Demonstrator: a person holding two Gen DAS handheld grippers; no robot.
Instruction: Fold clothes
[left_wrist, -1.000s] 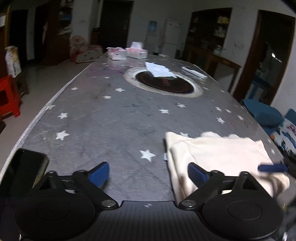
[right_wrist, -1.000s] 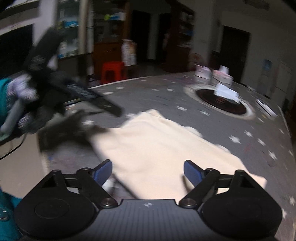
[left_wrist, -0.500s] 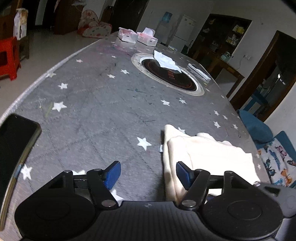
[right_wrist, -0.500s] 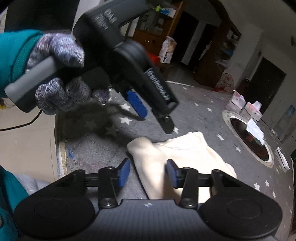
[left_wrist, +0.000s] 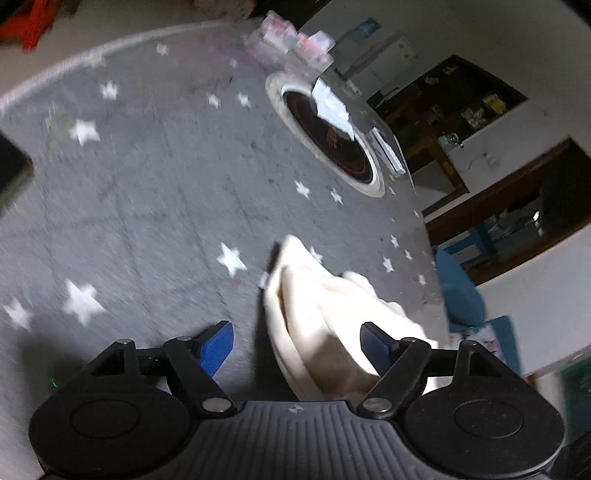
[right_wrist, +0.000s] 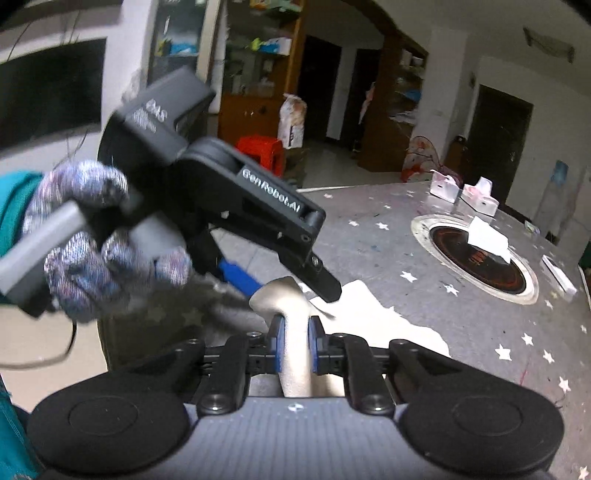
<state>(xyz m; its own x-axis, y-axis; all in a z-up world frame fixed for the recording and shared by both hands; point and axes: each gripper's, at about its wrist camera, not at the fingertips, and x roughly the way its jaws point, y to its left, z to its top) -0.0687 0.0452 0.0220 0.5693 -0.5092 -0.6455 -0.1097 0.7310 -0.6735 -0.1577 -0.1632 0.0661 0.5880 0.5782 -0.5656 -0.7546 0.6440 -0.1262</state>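
Right wrist view: the right gripper (right_wrist: 294, 349) has just been closing, and its blue pads now pinch a raised fold of the cream-coloured cloth garment (right_wrist: 373, 325), which lies low in the middle of the frame on the grey star-printed tabletop (right_wrist: 388, 251). At upper left a hand in a speckled knit glove (right_wrist: 99, 240) holds the left gripper (right_wrist: 284, 280) over the cloth's near edge. At right, a round black hob with a pale rim (right_wrist: 480, 262) is set in the table, with a white crumpled paper (right_wrist: 487, 236) on it. Behind stand a red plastic stool (right_wrist: 260, 147) and dark wooden shelving (right_wrist: 258, 74).

Left wrist view, blurred: the left gripper (left_wrist: 297, 345) has just been opening; its jaws stand wide with the garment (left_wrist: 321, 314) between them, unpinched.
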